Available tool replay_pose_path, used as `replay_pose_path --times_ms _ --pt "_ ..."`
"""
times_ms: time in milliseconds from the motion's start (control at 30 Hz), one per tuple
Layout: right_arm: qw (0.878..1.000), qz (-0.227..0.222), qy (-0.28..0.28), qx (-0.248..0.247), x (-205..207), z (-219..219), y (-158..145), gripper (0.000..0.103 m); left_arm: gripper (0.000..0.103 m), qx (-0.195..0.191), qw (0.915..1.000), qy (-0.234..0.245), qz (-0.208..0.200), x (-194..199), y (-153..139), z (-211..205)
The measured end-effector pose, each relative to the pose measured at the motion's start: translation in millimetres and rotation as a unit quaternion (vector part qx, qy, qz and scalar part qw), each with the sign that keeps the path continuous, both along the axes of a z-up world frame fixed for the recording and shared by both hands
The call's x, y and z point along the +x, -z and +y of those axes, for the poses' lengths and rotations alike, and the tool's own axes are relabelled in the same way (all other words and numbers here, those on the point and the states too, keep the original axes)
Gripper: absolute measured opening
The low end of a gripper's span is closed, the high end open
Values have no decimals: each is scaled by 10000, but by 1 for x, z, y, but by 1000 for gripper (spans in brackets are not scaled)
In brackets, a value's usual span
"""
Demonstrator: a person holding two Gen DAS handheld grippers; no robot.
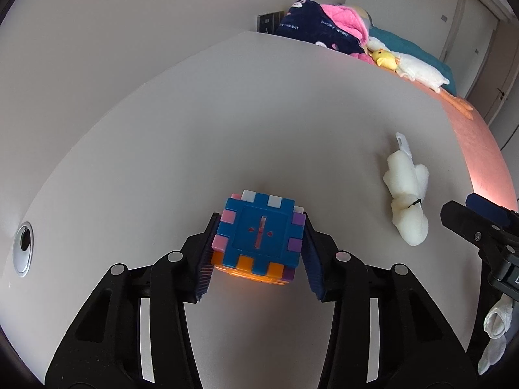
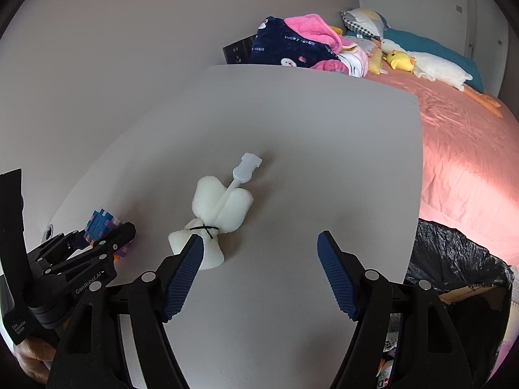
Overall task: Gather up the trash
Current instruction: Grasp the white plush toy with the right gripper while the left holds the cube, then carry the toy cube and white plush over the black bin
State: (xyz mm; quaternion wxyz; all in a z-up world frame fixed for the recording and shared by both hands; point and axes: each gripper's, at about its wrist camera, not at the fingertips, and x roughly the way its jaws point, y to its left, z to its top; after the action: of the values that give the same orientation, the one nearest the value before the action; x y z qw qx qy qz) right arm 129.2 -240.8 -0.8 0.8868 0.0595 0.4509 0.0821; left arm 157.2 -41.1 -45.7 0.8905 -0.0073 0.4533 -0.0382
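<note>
A plastic puzzle cube (image 1: 259, 236) with a blue top and pink, purple, orange and white tabs rests on the white table (image 1: 227, 113). My left gripper (image 1: 261, 218) is shut on it, with a ribbed pad pressed against each side. The right wrist view shows the same cube (image 2: 97, 223) at the far left, inside that gripper (image 2: 107, 240). A white foam bundle (image 2: 217, 207), tied with a black band and with a clear plastic nozzle sticking out, lies on the table. My right gripper (image 2: 259, 240) stands open just in front of it, its left fingertip over the bundle's tied end.
A bin lined with a black bag (image 2: 454, 253) stands past the table's right edge. Beyond it is a pink bed (image 2: 470, 149) with plush toys (image 2: 434, 68) and clothes. A round cable hole (image 1: 23, 248) sits at the table's left. White cloth (image 1: 496, 324) hangs at the right.
</note>
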Motion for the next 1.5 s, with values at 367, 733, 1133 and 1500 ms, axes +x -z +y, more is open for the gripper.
replay_pose_path --times_ms 367,733,1133,1500 --pt "9999 117 -49 5 25 32 13 63 43 -5 10000 -52 -16 -2 0 5" --pt "9993 149 -195 297 30 48 18 28 43 -95 9999 -103 -27 -4 0 11" --pt "9992 -84 -222 329 15 32 8 25 42 -264 9987 -389 -202 -9 -12 25" --pt "9983 -219 -238 486 -4 13 -12 25 42 -204 9991 -259 -253 -13 -22 14"
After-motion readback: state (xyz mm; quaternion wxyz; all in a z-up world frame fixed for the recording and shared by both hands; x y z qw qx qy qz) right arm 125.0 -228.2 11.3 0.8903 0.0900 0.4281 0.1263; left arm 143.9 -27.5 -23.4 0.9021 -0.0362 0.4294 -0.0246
